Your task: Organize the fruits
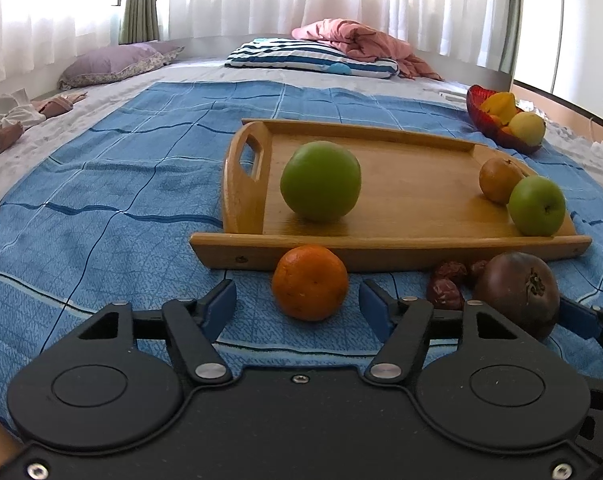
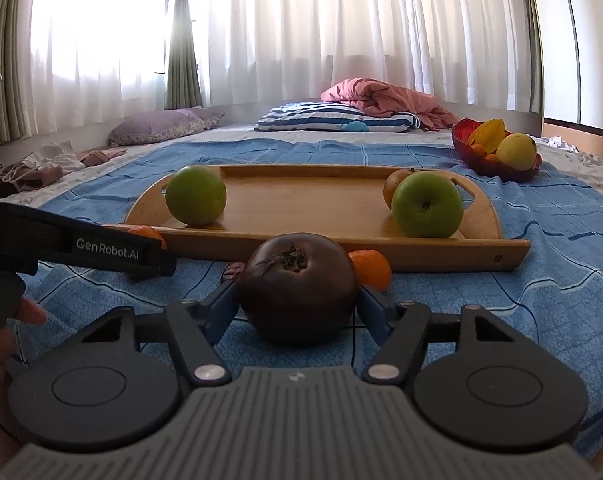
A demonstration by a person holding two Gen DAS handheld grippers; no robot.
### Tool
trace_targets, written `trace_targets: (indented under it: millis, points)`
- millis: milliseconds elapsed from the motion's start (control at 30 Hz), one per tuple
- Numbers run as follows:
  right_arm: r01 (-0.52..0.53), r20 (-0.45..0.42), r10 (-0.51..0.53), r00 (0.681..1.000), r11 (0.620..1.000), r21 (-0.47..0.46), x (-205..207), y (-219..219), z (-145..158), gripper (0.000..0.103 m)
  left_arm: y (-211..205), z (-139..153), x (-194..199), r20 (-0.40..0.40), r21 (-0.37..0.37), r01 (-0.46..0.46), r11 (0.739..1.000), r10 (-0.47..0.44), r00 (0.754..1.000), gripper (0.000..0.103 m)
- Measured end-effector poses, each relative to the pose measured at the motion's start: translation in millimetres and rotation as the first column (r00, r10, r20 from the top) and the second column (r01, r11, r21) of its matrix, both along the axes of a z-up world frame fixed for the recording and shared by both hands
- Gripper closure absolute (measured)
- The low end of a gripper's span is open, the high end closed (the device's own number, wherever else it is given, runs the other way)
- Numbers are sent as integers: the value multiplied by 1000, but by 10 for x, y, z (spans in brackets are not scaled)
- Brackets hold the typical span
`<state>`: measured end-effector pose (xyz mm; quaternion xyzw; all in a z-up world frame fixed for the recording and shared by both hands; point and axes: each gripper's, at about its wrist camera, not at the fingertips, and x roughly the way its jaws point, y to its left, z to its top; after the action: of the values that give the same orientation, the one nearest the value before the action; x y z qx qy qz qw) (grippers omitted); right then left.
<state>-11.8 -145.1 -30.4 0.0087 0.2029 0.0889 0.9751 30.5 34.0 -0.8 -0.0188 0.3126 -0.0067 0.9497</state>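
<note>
A small orange (image 1: 309,288) lies on the blue cloth just in front of the wooden tray (image 1: 401,200). My left gripper (image 1: 297,283) stands open around it, with gaps on both sides. To its right sits a dark purple fruit (image 1: 517,292) with a dried calyx. In the right wrist view my right gripper (image 2: 299,288) has both blue fingers (image 2: 223,308) against the sides of the dark purple fruit (image 2: 299,284), which rests on the cloth. On the tray (image 2: 301,204) are two green apples (image 2: 195,196) (image 2: 427,204) and a small brownish-orange fruit (image 2: 395,186).
Red dates (image 1: 447,288) lie beside the dark fruit, and a second orange (image 2: 371,268) sits behind it. A red bowl (image 2: 461,136) holding yellow fruit stands at the back right. Pillows and a pink blanket (image 2: 381,96) lie at the far end. A hand (image 2: 25,312) shows at left.
</note>
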Motion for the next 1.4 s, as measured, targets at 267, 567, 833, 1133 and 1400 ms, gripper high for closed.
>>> trace_targets:
  millis: [267,567,833,1133,1400]
  points:
    - [2,-2,-2,1000,1000,0,-5,-10,9,35,-1,-6,9,-3,1,9,1000,-9,1000,55]
    - [1,-4,-1,1000,1000,0,-3,-7,14,35,-46,9,6,-6,2,18,1000,-18,1000,63]
    - [3,-3,-3,1000,1000,1,-4,-8,16,36,-57,6,4,-6,6,17,1000,-17,1000,63]
    - [5,-3,-5,1000,1000,-5,4,3,12,36,-65,4,6,-3,11,17,1000,-17,1000,63]
    - [13,-8,-13,1000,1000,-9,38,16,-4,36,-58,-27,67,-7,15,7,1000,-7,1000,63]
